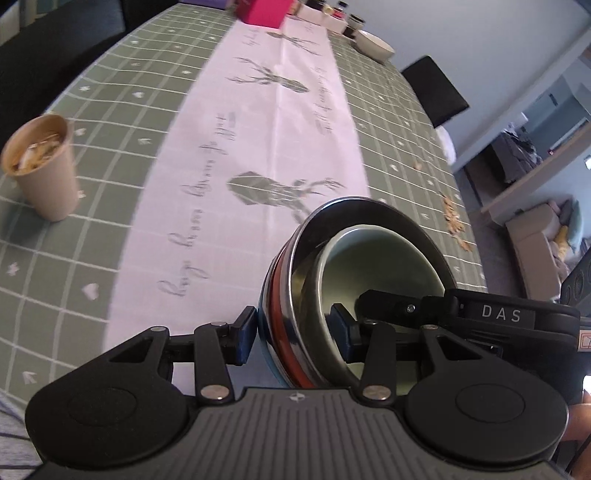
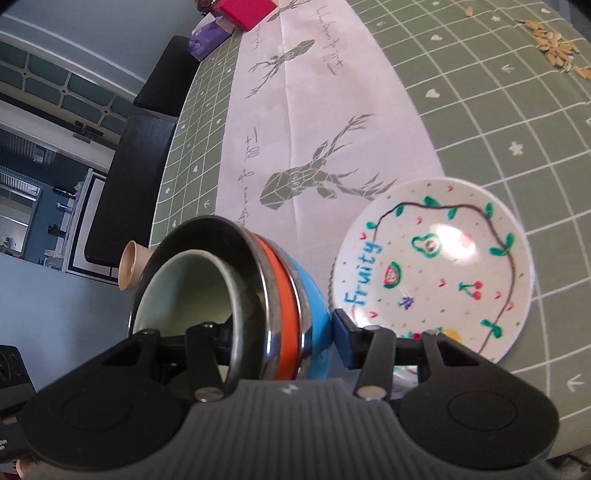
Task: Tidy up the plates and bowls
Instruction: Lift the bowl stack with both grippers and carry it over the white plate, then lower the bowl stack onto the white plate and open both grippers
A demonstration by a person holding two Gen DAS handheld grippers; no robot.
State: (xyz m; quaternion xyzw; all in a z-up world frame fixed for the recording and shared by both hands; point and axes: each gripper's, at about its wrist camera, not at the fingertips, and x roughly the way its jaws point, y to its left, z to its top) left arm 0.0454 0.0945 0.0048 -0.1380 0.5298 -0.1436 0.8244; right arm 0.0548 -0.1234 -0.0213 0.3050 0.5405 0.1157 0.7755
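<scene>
You are working over a long table [image 1: 122, 110] under a sage-green grid cloth, a white runner [image 1: 280, 122] with printed stags down its middle. Black chairs [image 2: 136, 177] stand along one side, another chair [image 1: 436, 88] opposite. Pale blue-grey walls [image 1: 480, 33] surround you; a beige sofa [image 1: 535, 240] sits beyond, and daylight gives the room an even brightness

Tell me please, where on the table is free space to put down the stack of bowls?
The white runner is bare from the bowl stack up to the pink box. The green cloth between the paper cup and the runner is also free. Crowded: the far end near the white bowl, the painted plate and the scattered seeds.
</scene>
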